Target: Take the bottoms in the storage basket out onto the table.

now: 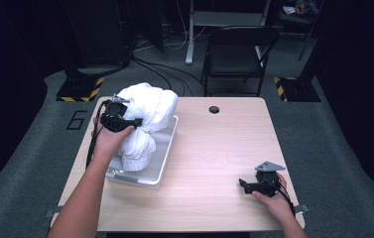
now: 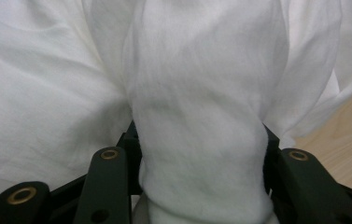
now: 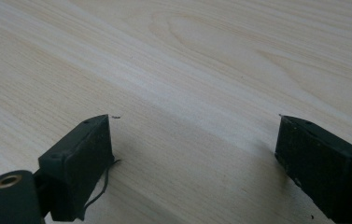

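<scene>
Bunching up at the left of the high view, the white cloth [image 1: 145, 116] rises out of a shallow grey tray [image 1: 167, 156] on the wooden table [image 1: 214, 163], and its upper mass spills past the tray's far rim. The left gripper [image 1: 134, 122] sits at the cloth's waist, clamped on a thick gathered fold; in the left gripper view that fold [image 2: 201, 154] fills the gap between the two black jaws, which press into it on both sides. The cloth covers most of that frame, so the tray is hidden there and only a sliver of table shows at the lower right. How much of the cloth still lies in the tray is hard to judge, since the folds and the person's left hand [image 1: 106, 141] cover the tray's floor.

The right gripper [image 1: 243, 184] rests low at the lower right of the high view, held by the right hand [image 1: 274, 201], well apart from the cloth. Its jaws stand wide apart over bare wood, with nothing between them, and their bases are cut off by the bottom edge of the right gripper view.
</scene>
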Motion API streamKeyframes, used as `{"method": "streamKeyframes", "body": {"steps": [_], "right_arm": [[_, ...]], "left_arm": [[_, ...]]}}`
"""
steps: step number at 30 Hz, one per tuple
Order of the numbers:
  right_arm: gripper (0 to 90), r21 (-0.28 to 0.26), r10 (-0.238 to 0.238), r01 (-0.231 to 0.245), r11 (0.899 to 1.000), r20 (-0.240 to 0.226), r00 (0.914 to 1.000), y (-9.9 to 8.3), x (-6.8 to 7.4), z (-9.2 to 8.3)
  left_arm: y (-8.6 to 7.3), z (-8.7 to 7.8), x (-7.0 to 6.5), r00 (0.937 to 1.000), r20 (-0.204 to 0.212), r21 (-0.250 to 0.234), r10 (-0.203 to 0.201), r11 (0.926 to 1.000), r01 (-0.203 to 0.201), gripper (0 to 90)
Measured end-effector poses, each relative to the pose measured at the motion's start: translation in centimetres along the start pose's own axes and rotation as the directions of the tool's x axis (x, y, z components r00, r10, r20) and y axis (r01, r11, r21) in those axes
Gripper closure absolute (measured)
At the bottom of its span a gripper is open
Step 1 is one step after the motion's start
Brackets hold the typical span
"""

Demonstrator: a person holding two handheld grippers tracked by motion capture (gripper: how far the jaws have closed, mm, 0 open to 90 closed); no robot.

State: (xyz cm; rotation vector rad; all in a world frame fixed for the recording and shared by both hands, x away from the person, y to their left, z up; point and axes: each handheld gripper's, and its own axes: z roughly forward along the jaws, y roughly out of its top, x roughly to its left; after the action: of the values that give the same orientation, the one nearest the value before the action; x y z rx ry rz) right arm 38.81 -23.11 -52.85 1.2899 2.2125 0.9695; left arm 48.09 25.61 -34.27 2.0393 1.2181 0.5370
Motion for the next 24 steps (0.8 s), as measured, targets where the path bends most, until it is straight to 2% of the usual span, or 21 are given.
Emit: {"method": "streamKeyframes", "body": {"steps": [16,24], "right_arm": [[10.3,-0.002,0.009,-0.009,1.0,0.0,1.0,0.0,0.1,0.0],[10.3,-0.003,0.013,-0.013,1.0,-0.004,0.9999,0.0,0.1,0.0]], "left_arm": [[1.4,-0.8,-1.3,0.9996,0.018,-0.002,0.024,0.9997,-0.024,54.9],[2.5,-0.9,-2.9,0.9986,0.034,-0.021,0.04,0.999,-0.039,54.9]]}}
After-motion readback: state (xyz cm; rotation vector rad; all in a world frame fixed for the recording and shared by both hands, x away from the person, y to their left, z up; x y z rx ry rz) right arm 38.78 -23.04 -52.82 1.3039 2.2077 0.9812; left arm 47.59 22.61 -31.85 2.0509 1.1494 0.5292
